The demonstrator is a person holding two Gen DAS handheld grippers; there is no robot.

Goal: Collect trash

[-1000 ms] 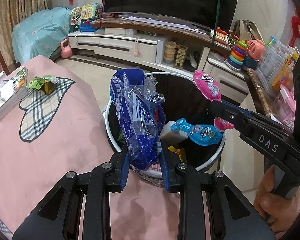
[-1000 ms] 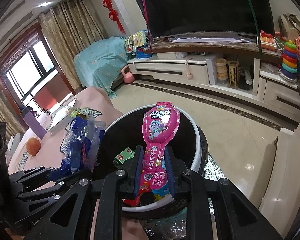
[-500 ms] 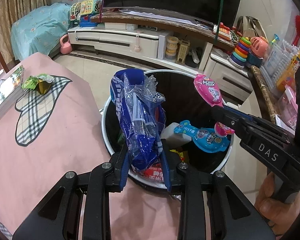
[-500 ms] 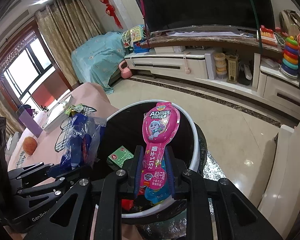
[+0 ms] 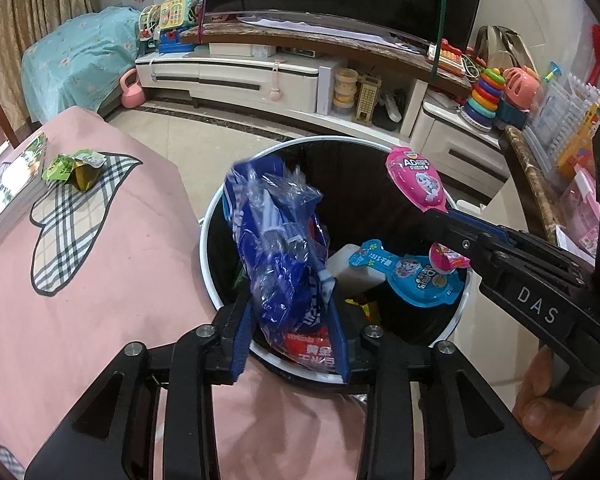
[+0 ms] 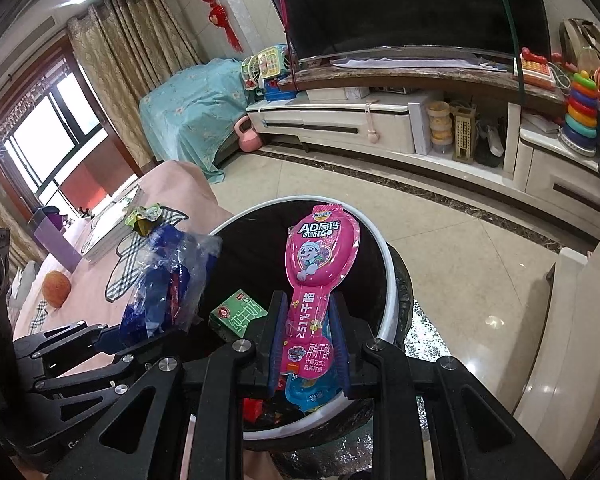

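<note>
Two grippers over the bin (image 5: 216, 280). Left gripper (image 5: 290, 344): fingers now spreading, wider than a second ago; blue bag (image 5: 280, 248) between them has tipped and blurs, likely slipping into the bin. Right gripper (image 6: 308, 344): fingers unchanged, pinching the pink wrapper (image 6: 320, 264) above the bin. Farther, on the worktop (image 5: 100, 300), a green wrapper (image 5: 76, 164) remains.

Pink-clothed table (image 5: 100, 280), books (image 5: 12, 188), wrappers (image 5: 76, 164)
</note>
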